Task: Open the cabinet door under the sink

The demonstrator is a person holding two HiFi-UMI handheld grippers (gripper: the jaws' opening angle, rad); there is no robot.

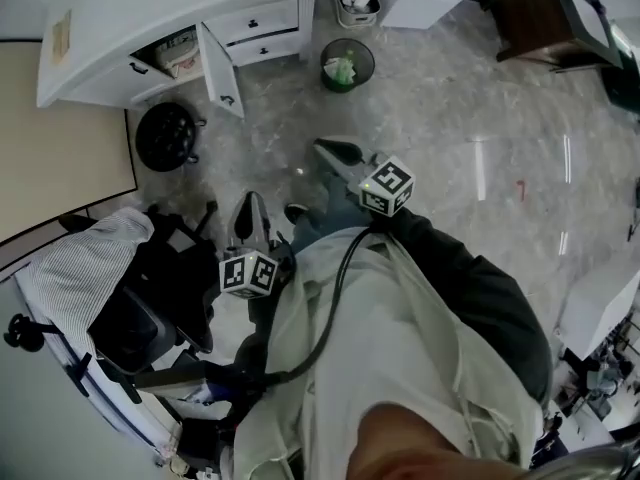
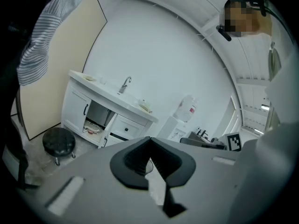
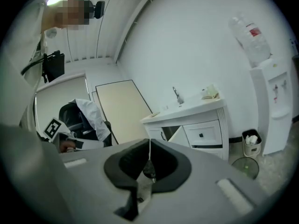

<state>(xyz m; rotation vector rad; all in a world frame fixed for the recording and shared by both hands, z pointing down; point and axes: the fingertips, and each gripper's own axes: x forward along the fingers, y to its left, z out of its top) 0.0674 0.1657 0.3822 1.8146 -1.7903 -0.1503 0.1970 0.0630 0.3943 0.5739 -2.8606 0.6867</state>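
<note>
Cabinet door (image 1: pixel 218 69) ajar (contents indistinct), left gripper (image 1: pixel 249 208), right gripper (image 1: pixel 330 150), jaws pressed together

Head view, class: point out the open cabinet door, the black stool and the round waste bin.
open cabinet door (image 1: pixel 220 73), head view, middle of the panel.
black stool (image 1: pixel 166 135), head view, seat centre.
round waste bin (image 1: pixel 328 76), head view, dark inner wall.

Office washroom corner, sink vanity (image 1: pixel 180 18), water dispenser (image 3: pixel 271 101), office chair (image 1: pixel 140 308)
</note>
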